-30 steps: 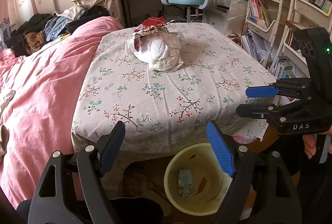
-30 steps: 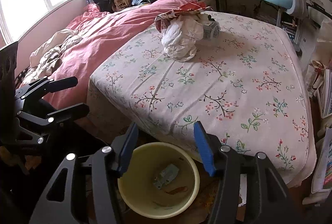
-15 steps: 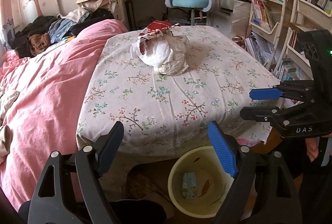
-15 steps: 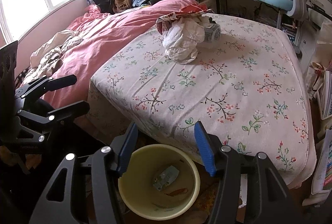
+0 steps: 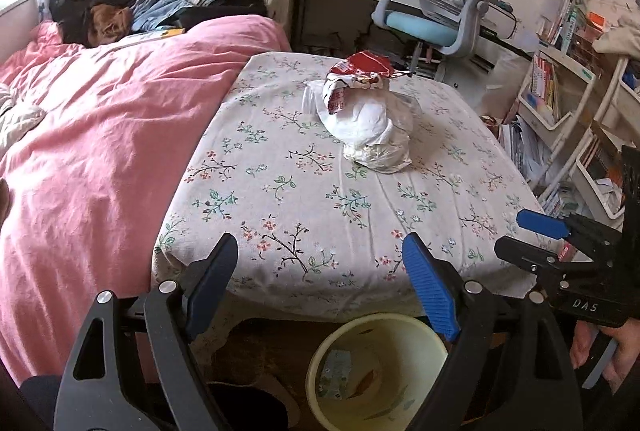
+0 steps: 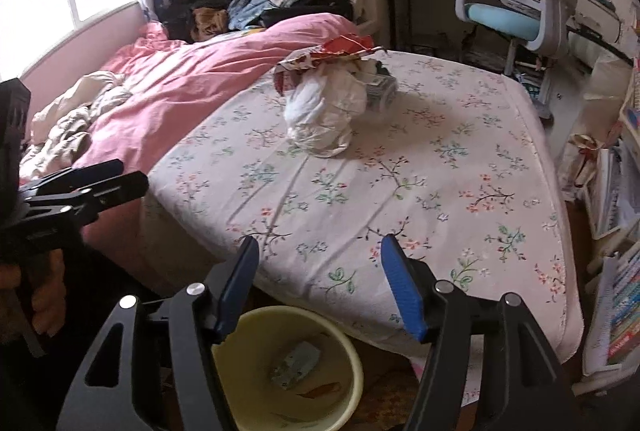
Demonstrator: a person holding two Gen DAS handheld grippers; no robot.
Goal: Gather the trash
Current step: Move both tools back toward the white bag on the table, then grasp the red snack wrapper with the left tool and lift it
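A heap of trash lies in the middle of the floral sheet: a crumpled white plastic bag [image 5: 368,129] [image 6: 326,115] with a red and white wrapper [image 5: 366,69] [image 6: 334,49] on top. A pale yellow bin [image 5: 376,371] [image 6: 288,363] stands on the floor at the bed's near edge, with a small grey packet [image 6: 298,365] inside. My left gripper [image 5: 320,263] hangs open over the bed edge, nothing between its fingers. My right gripper [image 6: 318,263] [image 5: 520,235] is also empty, its jaws opening, well short of the heap.
A pink duvet [image 5: 100,135] covers the bed's left side, clothes [image 5: 132,7] piled at its head. A blue and grey desk chair [image 5: 436,15] stands beyond the bed. Shelves of books [image 5: 560,83] line the right side. A hand [image 5: 600,351] holds the right gripper's handle.
The left wrist view has swung and rolled, so the trash heap now sits further right. The right gripper's jaws have spread wider and its view has tipped up slightly.
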